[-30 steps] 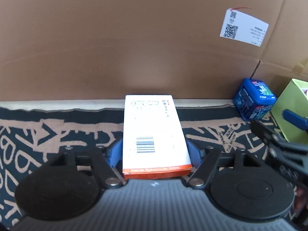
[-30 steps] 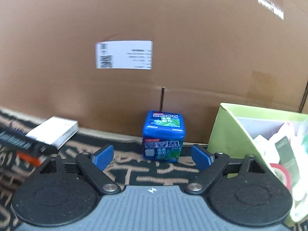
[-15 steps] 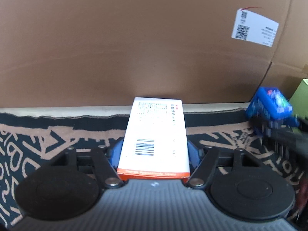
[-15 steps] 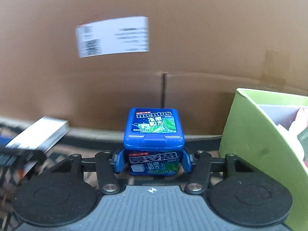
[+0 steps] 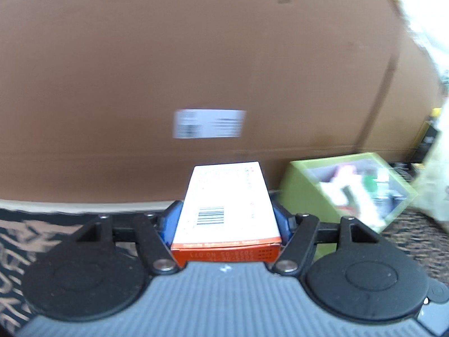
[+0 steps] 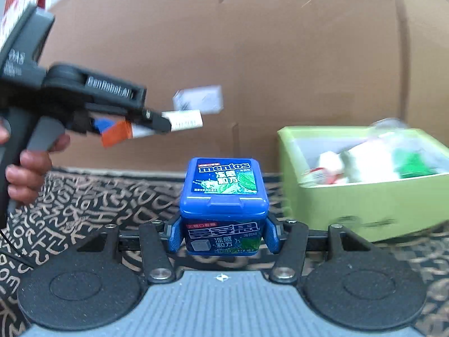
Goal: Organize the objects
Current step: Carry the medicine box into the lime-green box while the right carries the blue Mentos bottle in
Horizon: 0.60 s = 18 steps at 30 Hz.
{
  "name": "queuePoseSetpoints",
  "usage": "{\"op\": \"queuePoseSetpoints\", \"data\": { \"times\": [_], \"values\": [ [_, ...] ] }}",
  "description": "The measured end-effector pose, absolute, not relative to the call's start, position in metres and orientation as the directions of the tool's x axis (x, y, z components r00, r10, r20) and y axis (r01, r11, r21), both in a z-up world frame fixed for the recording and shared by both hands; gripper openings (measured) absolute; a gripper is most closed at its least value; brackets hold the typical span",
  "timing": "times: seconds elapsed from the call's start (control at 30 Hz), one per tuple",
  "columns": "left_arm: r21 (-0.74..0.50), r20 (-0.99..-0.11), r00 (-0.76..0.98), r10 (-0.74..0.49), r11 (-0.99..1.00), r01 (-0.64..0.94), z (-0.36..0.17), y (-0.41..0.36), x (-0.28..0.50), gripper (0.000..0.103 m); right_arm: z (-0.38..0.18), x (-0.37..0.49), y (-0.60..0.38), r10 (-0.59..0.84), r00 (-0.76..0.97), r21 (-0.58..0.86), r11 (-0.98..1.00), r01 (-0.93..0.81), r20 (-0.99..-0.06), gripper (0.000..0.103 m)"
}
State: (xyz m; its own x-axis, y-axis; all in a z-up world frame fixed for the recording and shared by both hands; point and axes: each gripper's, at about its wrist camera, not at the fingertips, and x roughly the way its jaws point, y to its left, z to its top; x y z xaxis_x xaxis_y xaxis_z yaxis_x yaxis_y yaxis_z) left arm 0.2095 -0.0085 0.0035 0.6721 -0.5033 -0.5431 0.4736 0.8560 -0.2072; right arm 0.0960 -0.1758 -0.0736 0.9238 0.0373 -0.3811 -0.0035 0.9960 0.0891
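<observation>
**Both grippers loaded, green bin next**

I read this as the carry step — each hand has its item and both are off the cloth. My left gripper [image 5: 226,224] is clenched on the white-and-orange carton [image 5: 227,205], its blue pads pressed to the long sides. My right gripper [image 6: 223,234] is clamped on the blue Mentos tub [image 6: 223,196], lid up, pads on its lower body.

The green bin [image 6: 362,202] sits ahead and to the right, against the big cardboard box [image 6: 252,42]. It already holds a jumble of packets, blurred in both views, so I can't name them.

The next move, as I judge it, calls for lifting each item over the bin's near wall and releasing onto free space inside — one hand at a time. From the right wrist, the left gripper crosses high on the left, so the two could crowd each other over the opening. The patterned cloth [image 6: 84,196] below looks bare along the way.
</observation>
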Motion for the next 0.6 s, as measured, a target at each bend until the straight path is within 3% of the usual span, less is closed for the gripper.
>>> {"op": "queuePoseSetpoints", "data": {
  "times": [0.17, 0.3, 0.6],
  "values": [
    [-0.239, -0.518, 0.614, -0.595, 0.791, 0.564, 0.016, -0.060, 0.181, 0.065, -0.051, 0.063, -0.231, -0.106, 0.948, 0.062, 0.990, 0.130, -0.301, 0.059],
    [-0.222, -0.522, 0.606, -0.601, 0.781, 0.583, 0.028, -0.108, 0.177, 0.065, -0.042, 0.058, -0.275, -0.221, 0.941, 0.051, 0.969, 0.241, -0.258, 0.059],
    [-0.123, -0.564, 0.655, -0.503, 0.835, 0.536, 0.024, -0.197, 0.208, 0.066, -0.036, 0.111, -0.360, -0.405, 0.894, -0.044, 0.913, 0.405, -0.189, 0.059]
  ]
}}
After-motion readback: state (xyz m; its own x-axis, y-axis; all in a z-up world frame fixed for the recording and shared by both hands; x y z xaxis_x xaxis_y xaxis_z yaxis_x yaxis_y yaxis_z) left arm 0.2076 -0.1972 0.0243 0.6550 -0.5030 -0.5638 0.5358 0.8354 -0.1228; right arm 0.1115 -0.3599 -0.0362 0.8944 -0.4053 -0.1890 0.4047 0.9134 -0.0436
